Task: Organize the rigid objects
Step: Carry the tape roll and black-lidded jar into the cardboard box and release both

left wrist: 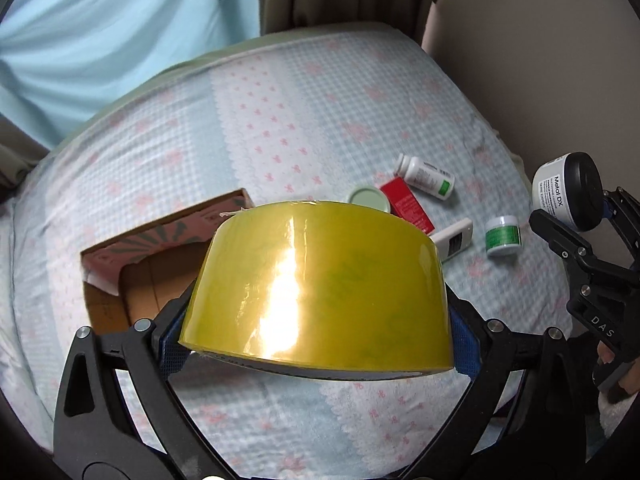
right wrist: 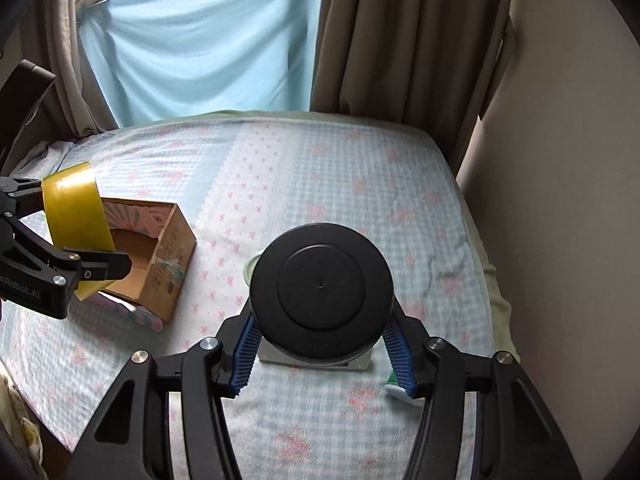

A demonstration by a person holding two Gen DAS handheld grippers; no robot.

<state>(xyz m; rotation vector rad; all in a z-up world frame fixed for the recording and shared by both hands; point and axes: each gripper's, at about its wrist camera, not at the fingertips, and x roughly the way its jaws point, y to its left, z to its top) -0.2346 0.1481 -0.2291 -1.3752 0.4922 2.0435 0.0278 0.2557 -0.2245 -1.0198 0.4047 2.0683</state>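
Nearest the left wrist lens: a roll of yellow tape, glossy, clenched between the blue pads of the left gripper, jaws pressed on its two flat sides, raised above the bed. Behind and to the left, an open cardboard box resting on the patterned bedspread, flaps up. Past the roll: a pale green lid, a red packet touching it, a white bottle lying on its side with a green label, a white remote-like device, a small white jar with a green band just beside it.

Nearest the right wrist lens: a white jar with a black lid, gripped at its sides by the right gripper, jaws closed on it, lid facing the camera, held off the bedspread. Left gripper and tape roll over the box at the left edge. Blue cloth and brown curtains behind the bed.
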